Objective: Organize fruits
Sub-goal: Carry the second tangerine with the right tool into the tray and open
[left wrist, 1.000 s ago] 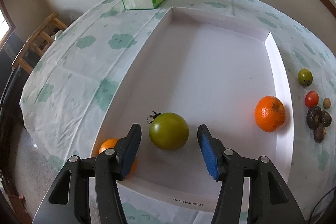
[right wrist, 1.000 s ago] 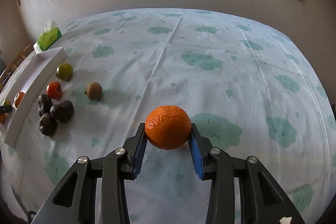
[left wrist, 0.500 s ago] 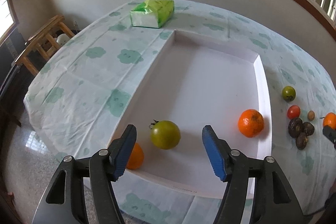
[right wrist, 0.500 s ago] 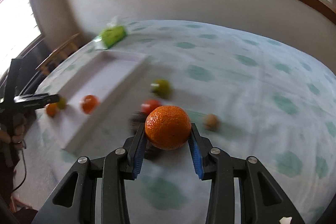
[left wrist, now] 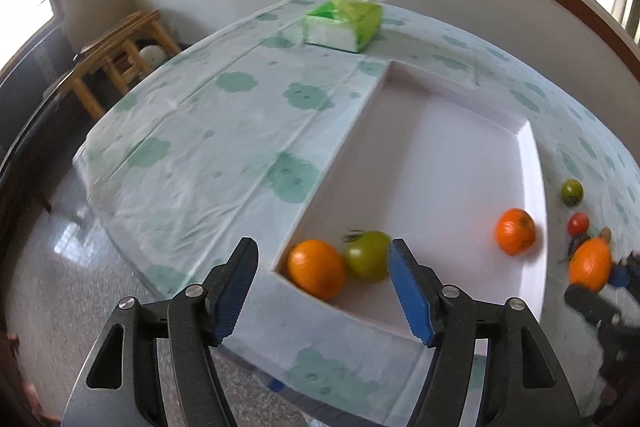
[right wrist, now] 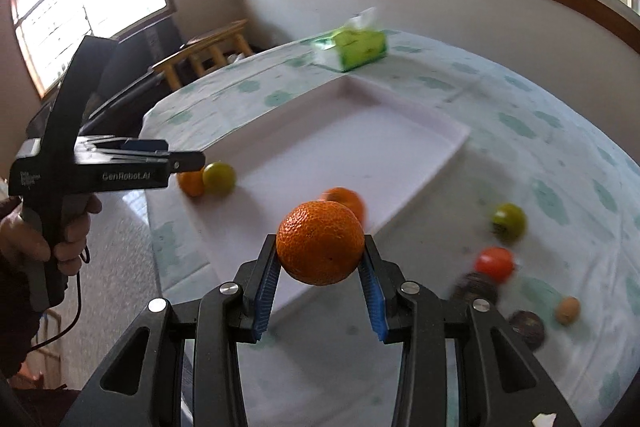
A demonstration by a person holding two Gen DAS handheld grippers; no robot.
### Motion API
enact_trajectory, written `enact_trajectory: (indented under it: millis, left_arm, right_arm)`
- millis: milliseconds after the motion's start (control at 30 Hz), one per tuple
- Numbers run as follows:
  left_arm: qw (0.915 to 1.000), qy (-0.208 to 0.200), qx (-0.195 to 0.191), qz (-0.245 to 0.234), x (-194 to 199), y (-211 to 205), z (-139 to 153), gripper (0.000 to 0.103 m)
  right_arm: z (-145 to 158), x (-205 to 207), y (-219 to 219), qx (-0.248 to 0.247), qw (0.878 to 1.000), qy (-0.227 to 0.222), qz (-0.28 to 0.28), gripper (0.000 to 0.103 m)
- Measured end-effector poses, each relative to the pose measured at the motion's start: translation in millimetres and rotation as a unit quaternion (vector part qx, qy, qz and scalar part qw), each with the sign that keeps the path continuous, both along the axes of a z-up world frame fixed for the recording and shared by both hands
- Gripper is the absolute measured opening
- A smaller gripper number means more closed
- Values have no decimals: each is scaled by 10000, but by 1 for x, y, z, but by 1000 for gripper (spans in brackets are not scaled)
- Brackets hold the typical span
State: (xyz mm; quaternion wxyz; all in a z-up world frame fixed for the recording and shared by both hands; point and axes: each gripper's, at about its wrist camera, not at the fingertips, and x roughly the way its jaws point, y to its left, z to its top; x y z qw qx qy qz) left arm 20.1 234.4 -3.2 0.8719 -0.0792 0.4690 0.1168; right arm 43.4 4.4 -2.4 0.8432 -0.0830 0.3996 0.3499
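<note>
My right gripper is shut on an orange and holds it in the air over the near right edge of the white tray. In the tray's near left corner an orange lies beside a green tomato. A second orange rests by the tray's right wall. My left gripper hovers above that corner; its jaws are opening and nothing is between its pads. A green tomato, a red tomato, dark fruits and a small brown fruit lie on the cloth right of the tray.
A green tissue box stands on the cloud-print tablecloth beyond the tray. A wooden stool stands off the table's far left corner. The table edge and tiled floor lie just under my left gripper. A person's hand holds the left gripper's handle.
My left gripper drew back and up from the green tomato with its jaws widening. My right gripper swung left with the orange, from the bare cloth to the tray's edge.
</note>
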Motion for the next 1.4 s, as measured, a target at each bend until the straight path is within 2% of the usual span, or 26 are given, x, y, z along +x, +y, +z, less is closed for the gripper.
enact_trajectory:
  millis: [200,800,1200,1400]
  left_arm:
    - [9994,-5,-128,320,-10,26,0,68]
    - [9985,146,-91,521,-51,50,-10,68]
    - [9994,224,115,236,-79,38,-7,68]
    - [9998,183,55,27,-77,21,-3,68]
  right_arm:
    - [-17,-1,28,-214,9995,107,219,36]
    - [-43,16,56,-757,9966,61,308,36]
    - [-53,21,66,-867,9958,39,288,36]
    - [-51,21,64,-774,9966,64,282,40]
